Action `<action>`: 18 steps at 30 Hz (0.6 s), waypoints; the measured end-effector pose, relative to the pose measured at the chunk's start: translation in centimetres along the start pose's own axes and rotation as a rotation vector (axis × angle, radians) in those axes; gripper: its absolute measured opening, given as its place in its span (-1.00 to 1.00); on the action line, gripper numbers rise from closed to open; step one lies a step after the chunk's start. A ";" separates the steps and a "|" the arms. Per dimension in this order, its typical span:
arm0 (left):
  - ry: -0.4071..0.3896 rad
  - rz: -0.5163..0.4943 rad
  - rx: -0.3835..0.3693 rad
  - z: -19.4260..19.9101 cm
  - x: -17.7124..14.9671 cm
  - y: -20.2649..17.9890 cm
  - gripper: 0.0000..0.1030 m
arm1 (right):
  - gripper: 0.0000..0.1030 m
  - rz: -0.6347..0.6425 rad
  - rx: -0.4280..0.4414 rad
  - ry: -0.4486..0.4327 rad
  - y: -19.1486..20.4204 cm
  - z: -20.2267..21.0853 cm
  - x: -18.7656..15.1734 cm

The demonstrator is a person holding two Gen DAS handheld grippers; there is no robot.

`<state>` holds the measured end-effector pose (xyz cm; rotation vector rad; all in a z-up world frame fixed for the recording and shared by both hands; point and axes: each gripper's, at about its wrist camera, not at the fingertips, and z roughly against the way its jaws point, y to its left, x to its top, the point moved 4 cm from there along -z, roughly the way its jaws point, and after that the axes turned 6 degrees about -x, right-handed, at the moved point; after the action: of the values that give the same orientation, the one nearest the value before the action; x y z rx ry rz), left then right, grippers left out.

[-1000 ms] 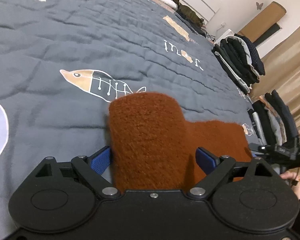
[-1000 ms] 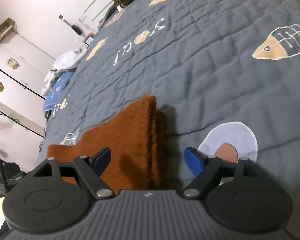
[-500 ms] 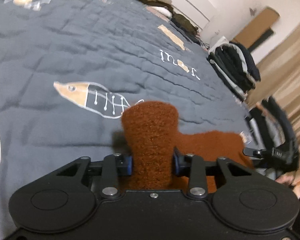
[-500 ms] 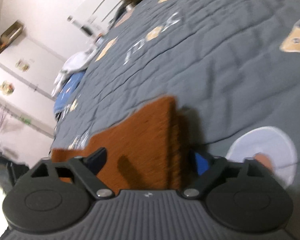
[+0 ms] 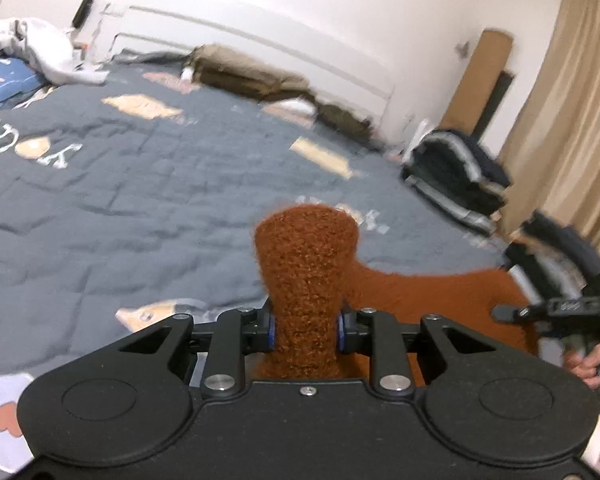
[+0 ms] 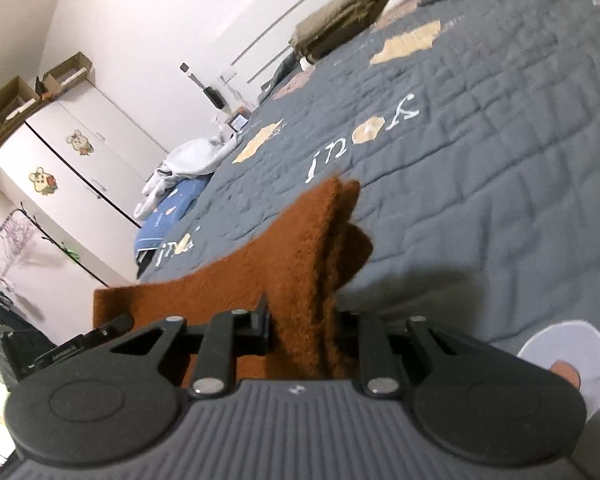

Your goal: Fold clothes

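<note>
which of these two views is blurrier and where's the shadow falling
Left wrist view: blurrier, with the folded clothes stacks and the far edge of the bed smeared, while the brown garment in the left hand-held gripper stays fairly sharp. Right wrist view: crisper, lines bowed by the fisheye; a soft shadow lies on the grey quilt just right of the garment, ahead of the right hand-held gripper.

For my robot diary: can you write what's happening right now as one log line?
left gripper: shut on brown garment | right gripper: shut on brown garment | garment: lifted above grey quilt | step: fold underway
</note>
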<state>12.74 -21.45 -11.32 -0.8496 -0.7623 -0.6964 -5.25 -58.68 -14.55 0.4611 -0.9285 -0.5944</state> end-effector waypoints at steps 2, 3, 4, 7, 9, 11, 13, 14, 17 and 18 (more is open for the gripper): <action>0.020 -0.013 0.076 -0.4 -0.4 0.5 -0.19 | -0.46 0.021 -0.050 -0.005 -0.4 -0.8 -0.5; 0.030 -0.019 0.114 -0.6 -0.6 0.8 0.06 | -0.41 0.033 -0.077 -0.007 -0.7 -1.2 -0.8; 0.040 -0.026 0.151 -0.8 -0.8 1.0 0.18 | -0.27 0.046 -0.111 -0.006 -1.0 -1.5 -1.1; 0.062 -0.036 0.257 -1.2 -1.2 1.8 0.29 | -0.09 0.050 -0.176 0.004 -1.7 -1.6 -1.2; 0.032 0.022 0.259 -0.1 -0.5 2.4 0.31 | -0.01 0.050 -0.176 -0.005 -1.2 -1.1 -1.1; 0.025 0.057 0.272 0.6 -0.2 2.8 0.37 | 0.15 0.049 -0.175 -0.014 -0.6 -0.5 -1.0; 0.024 0.080 0.277 1.2 -0.2 2.7 0.37 | 0.24 0.049 -0.174 -0.023 -0.1 0.1 -0.9; 0.021 0.085 0.286 1.4 -0.2 2.4 0.37 | 0.26 0.049 -0.174 -0.027 0.2 0.3 -0.8; 0.004 0.105 0.303 2.1 -0.3 1.7 0.37 | 0.35 0.049 -0.173 -0.040 1.0 1.2 -0.7; 0.002 0.117 0.283 2.3 -0.3 1.5 0.37 | 0.36 0.049 -0.173 -0.045 1.3 1.5 -0.6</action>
<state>13.06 -18.75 -11.14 -0.6298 -0.7818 -0.4716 -6.43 -57.48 -13.35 0.2703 -0.9197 -0.6371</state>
